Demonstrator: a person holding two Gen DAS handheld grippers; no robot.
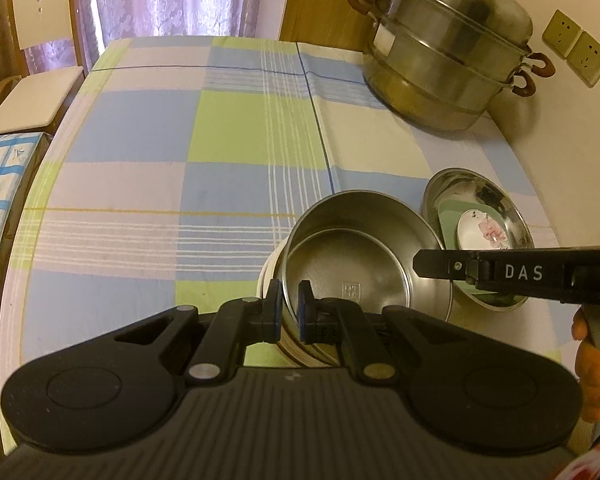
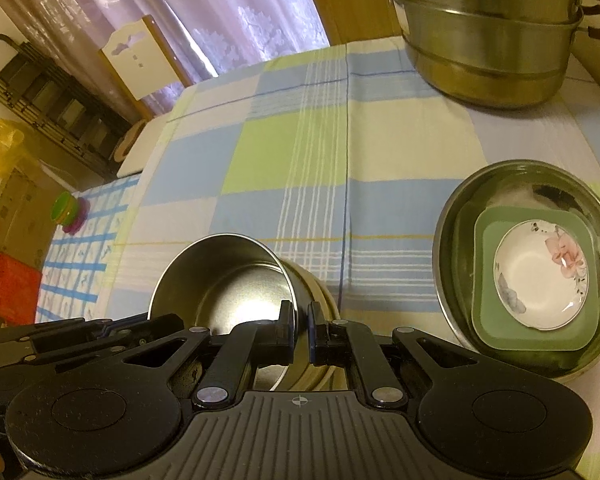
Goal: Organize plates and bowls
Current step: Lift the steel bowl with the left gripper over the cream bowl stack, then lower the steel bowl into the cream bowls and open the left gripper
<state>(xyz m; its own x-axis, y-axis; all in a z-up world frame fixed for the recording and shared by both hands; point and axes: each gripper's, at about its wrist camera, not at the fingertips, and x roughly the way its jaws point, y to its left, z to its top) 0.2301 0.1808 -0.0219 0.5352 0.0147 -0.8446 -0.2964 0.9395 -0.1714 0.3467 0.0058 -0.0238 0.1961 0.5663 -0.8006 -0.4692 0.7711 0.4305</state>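
Note:
A round steel bowl [image 1: 356, 272] [image 2: 220, 280] sits nested in a second steel bowl [image 2: 312, 284] with a cream rim [image 1: 266, 276] showing beneath. My left gripper [image 1: 290, 304] is shut on the top bowl's near-left rim, one pad inside and one outside. My right gripper [image 2: 301, 320] is shut on the same bowl's right rim; it shows from the side in the left wrist view [image 1: 432, 266]. To the right stands a wide steel basin [image 1: 444, 188] [image 2: 452, 208] holding a green square plate [image 2: 540, 336] and a floral white dish [image 1: 482, 232] [image 2: 540, 276].
A tall steel steamer pot [image 1: 448, 48] [image 2: 492, 40] stands at the back right of the checked tablecloth [image 1: 160, 128]. A chair [image 1: 32, 92] and a blue patterned box [image 1: 0, 200] lie off the table's left edge. A hand [image 1: 592, 364] holds the right gripper.

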